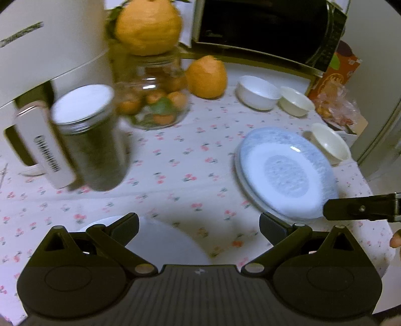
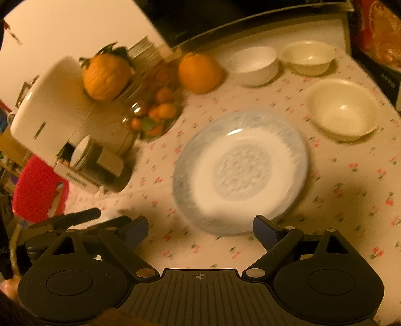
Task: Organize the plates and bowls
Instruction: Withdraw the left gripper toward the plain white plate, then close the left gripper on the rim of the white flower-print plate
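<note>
A blue-and-white patterned plate (image 1: 285, 173) (image 2: 240, 170) lies on the flowered tablecloth, seemingly on top of another plate. Behind it stand a white bowl (image 1: 258, 92) (image 2: 253, 66) and a cream bowl (image 1: 297, 101) (image 2: 308, 57). A second cream bowl (image 1: 330, 145) (image 2: 343, 110) sits to the plate's right. My left gripper (image 1: 199, 225) is open and empty, above a white dish (image 1: 163, 240) partly hidden by its fingers. My right gripper (image 2: 200, 230) is open and empty, just in front of the patterned plate's near rim.
A dark jar with a silver lid (image 1: 87, 135), a glass jar of small oranges (image 1: 153, 100), two large citrus fruits (image 1: 208, 77) and a white appliance (image 1: 37, 50) crowd the left and back. A black oven (image 1: 263, 22) and a snack box (image 1: 335, 75) stand behind.
</note>
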A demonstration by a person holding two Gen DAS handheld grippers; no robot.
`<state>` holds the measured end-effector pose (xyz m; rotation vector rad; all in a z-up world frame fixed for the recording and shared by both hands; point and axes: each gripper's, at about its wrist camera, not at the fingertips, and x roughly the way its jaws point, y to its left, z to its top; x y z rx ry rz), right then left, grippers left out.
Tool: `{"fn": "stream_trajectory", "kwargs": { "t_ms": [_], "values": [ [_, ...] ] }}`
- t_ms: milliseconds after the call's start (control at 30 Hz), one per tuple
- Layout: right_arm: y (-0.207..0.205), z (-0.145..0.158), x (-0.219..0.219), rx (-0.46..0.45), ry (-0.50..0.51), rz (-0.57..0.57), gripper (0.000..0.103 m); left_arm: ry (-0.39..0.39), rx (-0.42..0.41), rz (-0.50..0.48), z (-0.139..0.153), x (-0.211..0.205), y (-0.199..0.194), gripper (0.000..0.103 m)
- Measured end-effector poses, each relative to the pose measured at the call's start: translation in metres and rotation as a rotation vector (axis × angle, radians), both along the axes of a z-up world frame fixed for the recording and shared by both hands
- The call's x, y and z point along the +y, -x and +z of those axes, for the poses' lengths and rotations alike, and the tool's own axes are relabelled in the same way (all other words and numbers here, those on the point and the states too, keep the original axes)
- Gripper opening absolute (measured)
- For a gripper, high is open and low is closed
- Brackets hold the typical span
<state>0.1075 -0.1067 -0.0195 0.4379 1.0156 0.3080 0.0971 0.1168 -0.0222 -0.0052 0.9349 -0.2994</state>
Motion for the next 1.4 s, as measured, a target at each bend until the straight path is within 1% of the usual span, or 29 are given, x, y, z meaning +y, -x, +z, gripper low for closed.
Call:
{"fn": "stream_trajectory", "kwargs": {
  "t_ms": [100,300,600,700,833,967,1133,1200,1267,1300,1367,1400],
  "values": [
    [0.004,-0.003,0.011,-0.001,-0.003,0.021,0.092,-0.004,0.001,0.009,0.001,0.016,0.004,0.102],
    [0.015,-0.012,0.034,-0.022,0.024,0.084,0.092,-0.015,0.013,0.017,-0.004,0.047,0.015,0.102],
    [0.03,-0.021,0.065,-0.093,0.032,0.177,0.092,-0.004,0.034,-0.014,-0.015,0.089,0.039,0.102],
    [0.034,-0.026,0.076,-0.099,0.025,0.206,0.092,0.019,0.056,-0.022,-0.019,0.101,0.045,0.102],
    [0.038,-0.039,0.091,-0.102,0.044,0.219,0.092,0.028,0.041,-0.061,-0.023,0.109,0.05,0.101],
    [0.037,-0.052,0.105,-0.078,0.047,0.228,0.092,0.075,0.061,-0.058,-0.027,0.12,0.053,0.097],
    [0.04,-0.054,0.119,-0.129,0.094,0.251,0.092,0.086,0.066,-0.053,-0.03,0.131,0.057,0.094],
    [0.039,-0.054,0.122,-0.143,0.101,0.255,0.092,0.094,0.081,-0.049,-0.033,0.134,0.058,0.089],
    [0.038,-0.055,0.125,-0.155,0.103,0.257,0.092,0.095,0.104,-0.045,-0.036,0.136,0.057,0.08],
    [0.038,-0.055,0.126,-0.161,0.106,0.259,0.092,0.096,0.111,-0.044,-0.037,0.137,0.057,0.077],
    [0.039,-0.055,0.129,-0.175,0.118,0.265,0.092,0.1,0.117,-0.048,-0.038,0.137,0.057,0.069],
    [0.039,-0.056,0.131,-0.181,0.123,0.269,0.092,0.102,0.119,-0.05,-0.038,0.138,0.058,0.067]
  ]
}}
